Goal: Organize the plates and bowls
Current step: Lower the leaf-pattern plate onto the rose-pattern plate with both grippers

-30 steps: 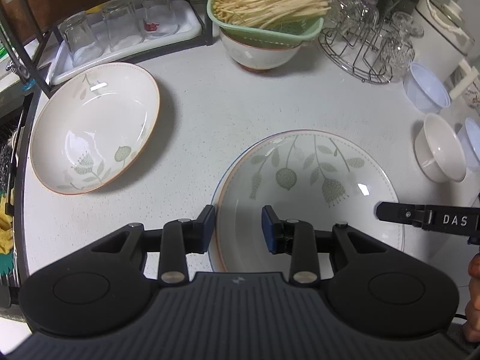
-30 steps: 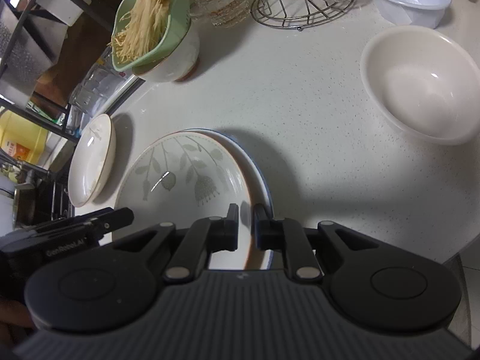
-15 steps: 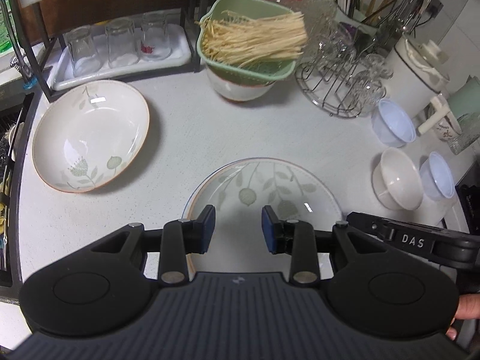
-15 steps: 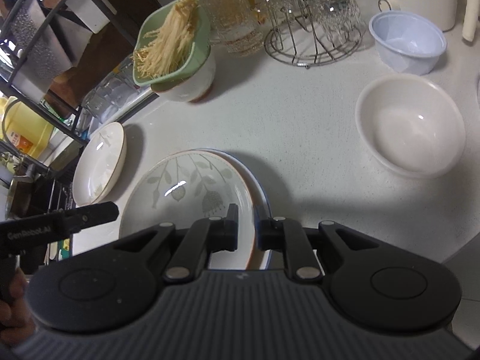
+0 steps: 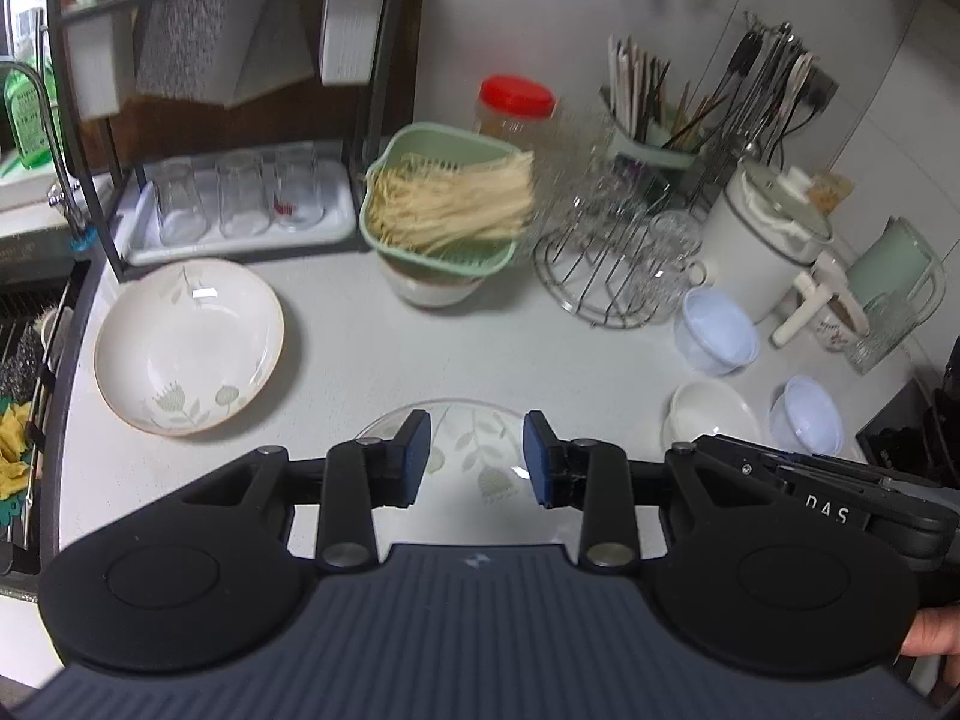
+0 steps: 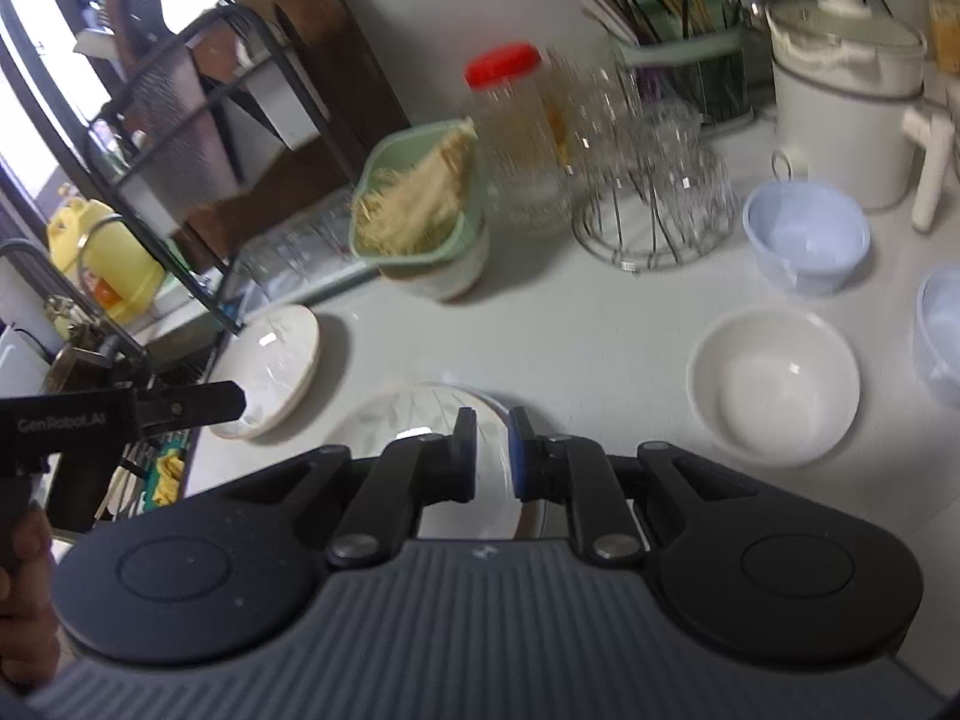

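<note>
A leaf-patterned plate (image 5: 468, 450) lies on the white counter, just beyond my left gripper (image 5: 474, 456), which is open and empty above its near side. It also shows in the right wrist view (image 6: 414, 414). My right gripper (image 6: 493, 456) hovers over the plate's right rim, jaws a narrow gap apart, holding nothing. A second flowered plate (image 5: 189, 345) lies to the left by the sink; it also shows in the right wrist view (image 6: 282, 360). A white bowl (image 6: 774, 387) and two pale blue bowls (image 6: 807, 237) (image 5: 807, 414) sit to the right.
A green colander of noodles (image 5: 447, 204) rests on a bowl at the back. A wire glass rack (image 5: 618, 264), utensil holder (image 5: 654, 144), white pot (image 5: 768, 240), red-lidded jar (image 5: 516, 102) and a tray of glasses (image 5: 240, 204) line the back. The sink (image 5: 24, 360) lies left.
Both grippers have risen and pulled back from the leaf plate, which stays on the counter. The views now take in more of the back wall. The right jaws have opened slightly.
</note>
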A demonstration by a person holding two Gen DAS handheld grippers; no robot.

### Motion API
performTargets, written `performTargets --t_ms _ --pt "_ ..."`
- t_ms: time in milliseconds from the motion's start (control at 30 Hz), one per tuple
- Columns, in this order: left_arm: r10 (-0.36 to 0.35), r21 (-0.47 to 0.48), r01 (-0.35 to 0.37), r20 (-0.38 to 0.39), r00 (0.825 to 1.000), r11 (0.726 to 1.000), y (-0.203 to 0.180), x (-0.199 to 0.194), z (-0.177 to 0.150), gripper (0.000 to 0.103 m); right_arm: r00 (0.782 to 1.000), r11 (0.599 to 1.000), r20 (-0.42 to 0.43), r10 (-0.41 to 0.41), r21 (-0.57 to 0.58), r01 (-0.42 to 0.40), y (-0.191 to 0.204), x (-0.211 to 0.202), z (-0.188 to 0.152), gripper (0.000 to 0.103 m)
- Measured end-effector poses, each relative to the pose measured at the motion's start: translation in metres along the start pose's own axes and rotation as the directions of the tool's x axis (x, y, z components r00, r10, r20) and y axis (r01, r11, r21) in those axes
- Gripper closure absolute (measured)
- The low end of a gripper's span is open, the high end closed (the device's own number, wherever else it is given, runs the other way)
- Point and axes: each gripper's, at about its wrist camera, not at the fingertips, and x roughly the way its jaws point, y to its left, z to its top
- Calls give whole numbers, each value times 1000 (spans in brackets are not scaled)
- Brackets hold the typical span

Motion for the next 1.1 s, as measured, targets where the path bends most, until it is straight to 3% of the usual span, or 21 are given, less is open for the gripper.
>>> performTargets --t_ms 167,467,833,1000,1100 --pt "-16 -22 17 50 999 1000 -18 -30 2 65 996 998 87 31 -52 -26 6 -36 11 88" --pt "65 -107 -55 98 993 993 -33 -62 -18 65 984 990 161 71 -135 -50 0 -77 10 88" --pt "128 -156 -108 125 984 982 -64 -88 -66 65 979 975 161 125 -204 -91 -19 -102 -8 88" --pt "163 -153 -148 87 983 977 -72 -87 -91 65 980 965 125 156 -229 -125 -19 -103 -18 88" --pt "216 -132 -203 93 972 970 -75 -92 -98 65 978 958 120 172 -249 -138 -16 -106 -25 88"
